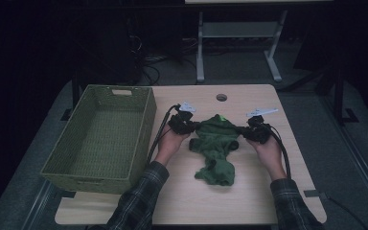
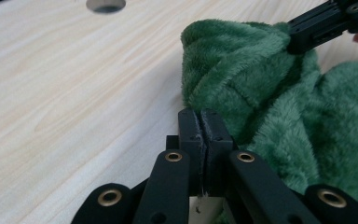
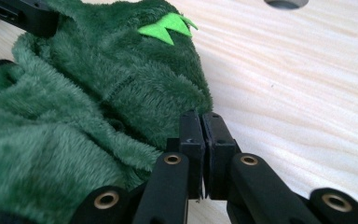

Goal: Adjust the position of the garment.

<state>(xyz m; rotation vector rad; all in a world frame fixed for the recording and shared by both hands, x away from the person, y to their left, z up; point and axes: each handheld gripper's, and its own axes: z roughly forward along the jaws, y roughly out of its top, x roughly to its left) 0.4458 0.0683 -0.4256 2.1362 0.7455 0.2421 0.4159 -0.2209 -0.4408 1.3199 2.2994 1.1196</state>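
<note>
A dark green plush garment (image 1: 215, 143) lies crumpled in the middle of the wooden table (image 1: 249, 196), with a bright green zigzag patch (image 3: 168, 28) near its far end. My left gripper (image 1: 194, 127) is shut on the garment's left edge. My right gripper (image 1: 244, 130) is shut on its right edge, and the top of the cloth is drawn between the two. In the left gripper view the jaws (image 2: 204, 116) meet right against the plush (image 2: 270, 93). In the right gripper view the jaws (image 3: 202, 119) press together at the fabric's edge (image 3: 98, 102).
A large green woven basket (image 1: 98, 184) stands with nothing in it on the table's left part, close to my left forearm. A round cable hole (image 1: 221, 97) sits near the far edge. Bare tabletop lies in front of the garment and to its right.
</note>
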